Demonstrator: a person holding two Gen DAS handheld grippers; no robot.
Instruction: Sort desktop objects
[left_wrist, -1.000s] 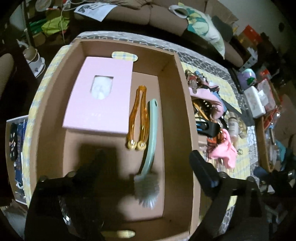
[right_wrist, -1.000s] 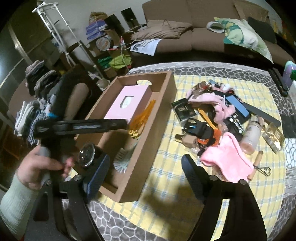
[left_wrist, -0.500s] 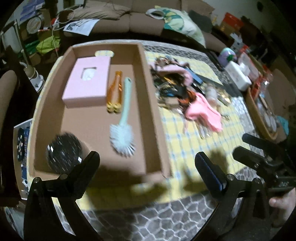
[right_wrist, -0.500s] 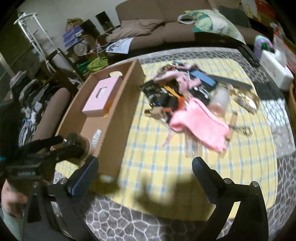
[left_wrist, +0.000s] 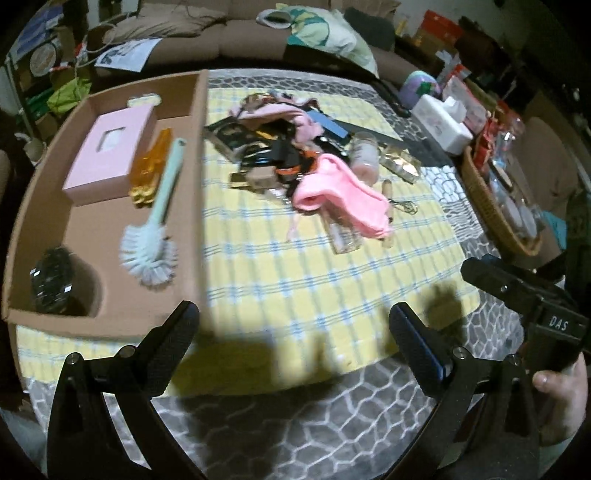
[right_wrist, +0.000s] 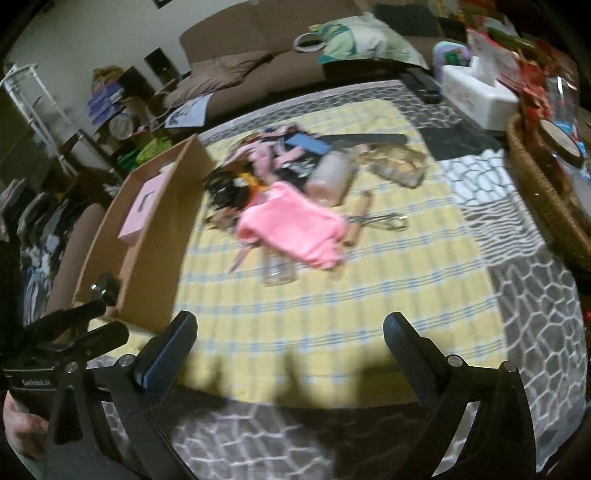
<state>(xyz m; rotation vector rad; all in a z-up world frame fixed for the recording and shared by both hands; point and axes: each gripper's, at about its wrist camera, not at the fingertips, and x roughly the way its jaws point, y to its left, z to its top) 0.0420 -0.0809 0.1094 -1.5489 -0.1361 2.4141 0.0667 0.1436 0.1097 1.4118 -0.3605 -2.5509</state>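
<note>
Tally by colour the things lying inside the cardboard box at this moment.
Pink: 1, the tissue box
Orange: 1, the clear orange tool
Mint green: 1, the brush
Black: 1, the round faceted jar
Total: 4 in the cardboard box; both grippers are empty.

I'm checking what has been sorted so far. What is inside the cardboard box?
Inside the cardboard box: a pink tissue box, an orange clip, a mint brush and a dark faceted jar. Whatever might lie under the tissue box is covered.
</note>
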